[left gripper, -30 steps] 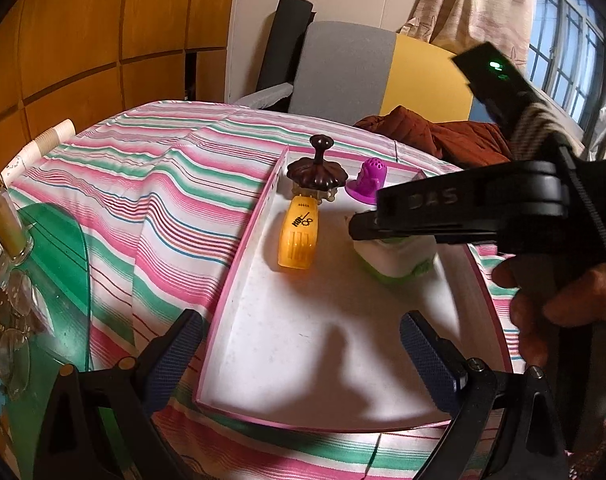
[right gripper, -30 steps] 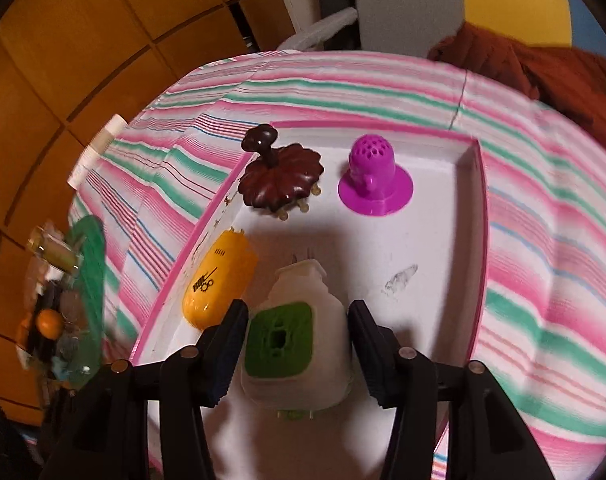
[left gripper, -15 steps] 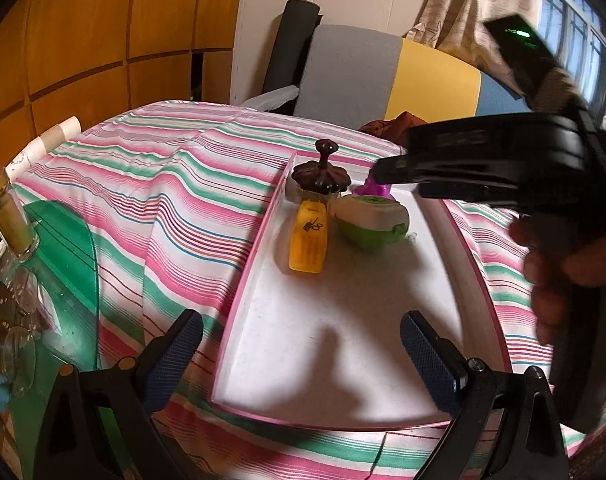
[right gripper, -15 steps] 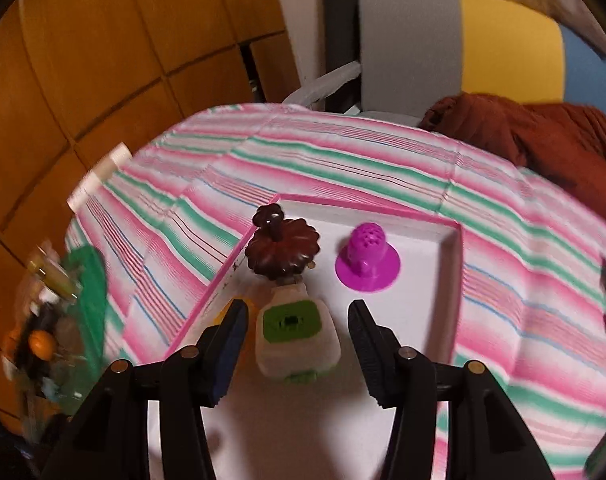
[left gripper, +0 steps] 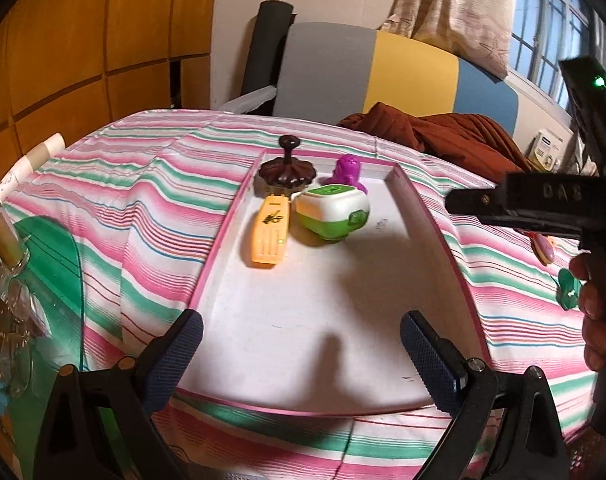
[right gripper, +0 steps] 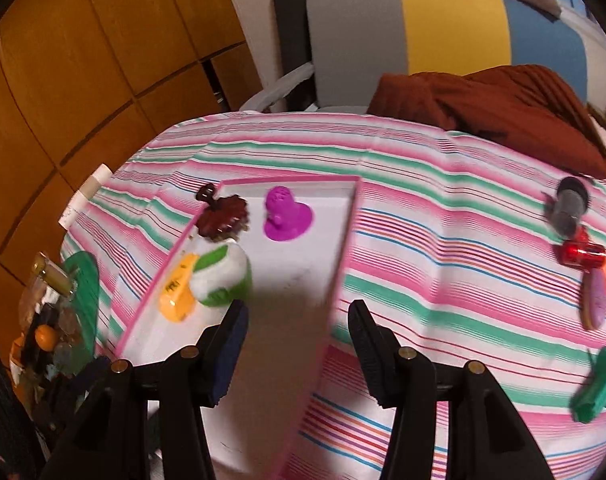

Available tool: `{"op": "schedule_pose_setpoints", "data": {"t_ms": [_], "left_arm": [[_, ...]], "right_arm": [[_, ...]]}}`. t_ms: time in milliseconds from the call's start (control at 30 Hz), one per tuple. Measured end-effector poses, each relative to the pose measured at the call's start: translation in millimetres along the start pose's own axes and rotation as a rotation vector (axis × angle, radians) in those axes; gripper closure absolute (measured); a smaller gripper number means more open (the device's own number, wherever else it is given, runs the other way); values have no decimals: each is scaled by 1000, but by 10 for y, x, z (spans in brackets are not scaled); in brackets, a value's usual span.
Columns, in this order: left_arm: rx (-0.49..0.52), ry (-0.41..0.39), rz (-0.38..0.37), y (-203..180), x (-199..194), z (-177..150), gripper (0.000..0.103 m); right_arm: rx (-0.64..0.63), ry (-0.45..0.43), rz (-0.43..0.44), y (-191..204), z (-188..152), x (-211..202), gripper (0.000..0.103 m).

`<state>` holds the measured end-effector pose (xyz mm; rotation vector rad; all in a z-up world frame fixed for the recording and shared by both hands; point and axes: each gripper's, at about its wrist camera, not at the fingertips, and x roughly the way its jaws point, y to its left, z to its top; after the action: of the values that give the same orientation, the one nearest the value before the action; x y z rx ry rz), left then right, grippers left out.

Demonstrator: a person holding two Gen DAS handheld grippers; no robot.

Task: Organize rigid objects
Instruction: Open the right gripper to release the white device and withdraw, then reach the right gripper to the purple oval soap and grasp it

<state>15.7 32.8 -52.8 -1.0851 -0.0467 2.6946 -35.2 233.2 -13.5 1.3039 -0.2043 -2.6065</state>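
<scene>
The striped tabletop (left gripper: 151,200) carries a pink-rimmed white tray (left gripper: 303,332). At the tray's far end sit 4 things: a white-and-green box (left gripper: 332,216) just beside an orange piece (left gripper: 269,232), a brown knobbed lid (left gripper: 288,170) and a purple cap (left gripper: 346,172). Both the left claw (left gripper: 301,356) and the right claw (right gripper: 297,344) are spread, pinching nothing.

"das" stands embossed on the right tool (left gripper: 543,204).
</scene>
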Motion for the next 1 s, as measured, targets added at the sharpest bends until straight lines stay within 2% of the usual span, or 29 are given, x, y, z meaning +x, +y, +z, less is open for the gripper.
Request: {"op": "schedule_pose_setpoints", "data": {"t_ms": [267, 400, 567, 767, 867, 1000], "left_arm": [[47, -5, -43, -213, -62, -19, 3], [81, -6, -75, -346, -102, -37, 3], [120, -18, -129, -525, -175, -38, 3], [176, -37, -161, -739, -255, -63, 1], [201, -34, -169, -819, -266, -79, 1], [222, -37, -171, -869, -292, -101, 1]], "right_arm": [[44, 14, -78, -420, -314, -207, 51], [82, 12, -152, -708, -469, -303, 51], [181, 10, -242, -1210, -618, -488, 51], [370, -72, -400, -1944, -722, -862, 51], [481, -70, -412, -2320, -731, -926, 51], [600, -20, -370, -2685, -791, -880, 51]]}}
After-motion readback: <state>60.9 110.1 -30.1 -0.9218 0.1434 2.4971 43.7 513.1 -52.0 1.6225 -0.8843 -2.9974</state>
